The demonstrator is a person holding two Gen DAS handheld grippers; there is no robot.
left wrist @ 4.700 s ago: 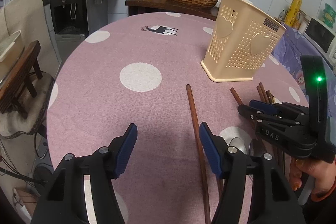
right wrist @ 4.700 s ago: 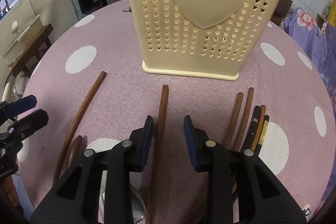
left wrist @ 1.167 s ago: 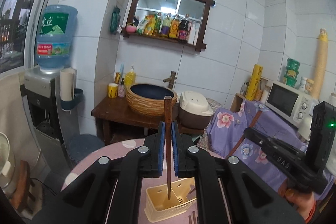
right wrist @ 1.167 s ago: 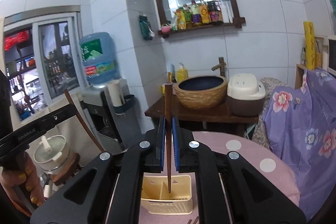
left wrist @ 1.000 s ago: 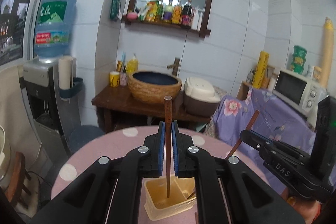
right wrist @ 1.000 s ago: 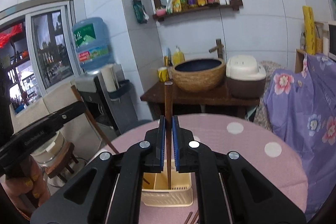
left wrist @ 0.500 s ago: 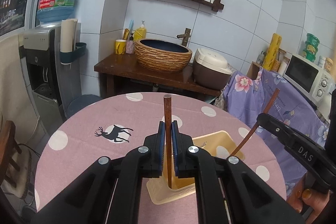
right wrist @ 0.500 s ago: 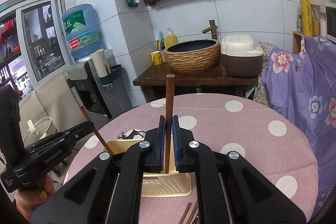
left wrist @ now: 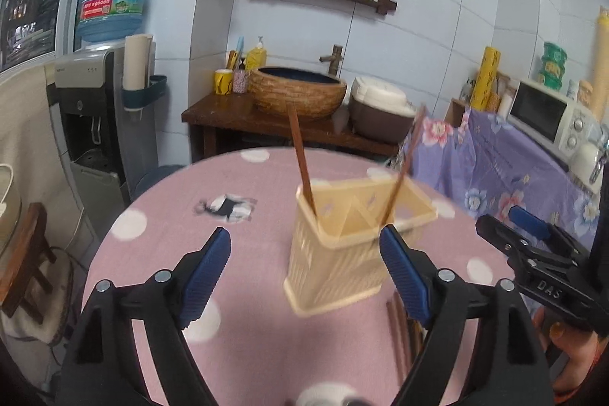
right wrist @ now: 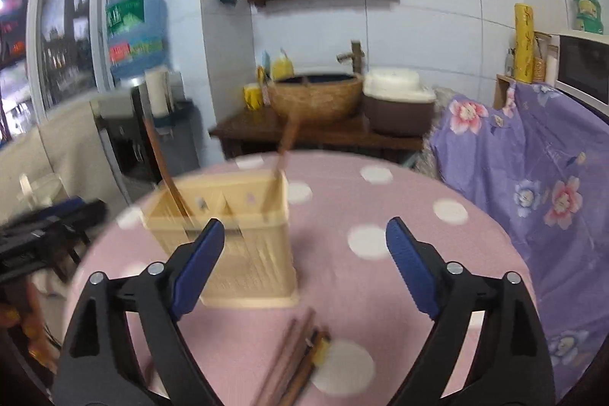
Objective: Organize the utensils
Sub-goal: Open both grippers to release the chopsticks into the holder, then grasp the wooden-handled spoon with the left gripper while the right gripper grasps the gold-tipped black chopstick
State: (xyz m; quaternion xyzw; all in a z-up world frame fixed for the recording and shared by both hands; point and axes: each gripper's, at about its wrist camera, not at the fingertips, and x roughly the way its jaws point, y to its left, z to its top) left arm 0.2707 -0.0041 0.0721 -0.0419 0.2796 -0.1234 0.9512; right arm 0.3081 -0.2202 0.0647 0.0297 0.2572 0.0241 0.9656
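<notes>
1. A round tabletop [left wrist: 160,292] under a pink cloth with white dots carries everything.
2. The cream utensil holder [left wrist: 342,253] stands upright on it, perforated, with an inner divider.
3. The left gripper [left wrist: 304,276] hovers just short of the holder, its jaws opening wide with nothing between the blue pads.
4. The right gripper [right wrist: 304,265] hovers to the holder's right, its jaws likewise opening and empty; a hand [left wrist: 571,349] holds it.
5. Two brown chopsticks lean in the holder, apart from each other: the left chopstick [left wrist: 300,158] in the left compartment, the right chopstick [left wrist: 403,166] at the right side.
6. A bundle of loose chopsticks [right wrist: 297,360] lies flat on the cloth in front of the holder.
</notes>
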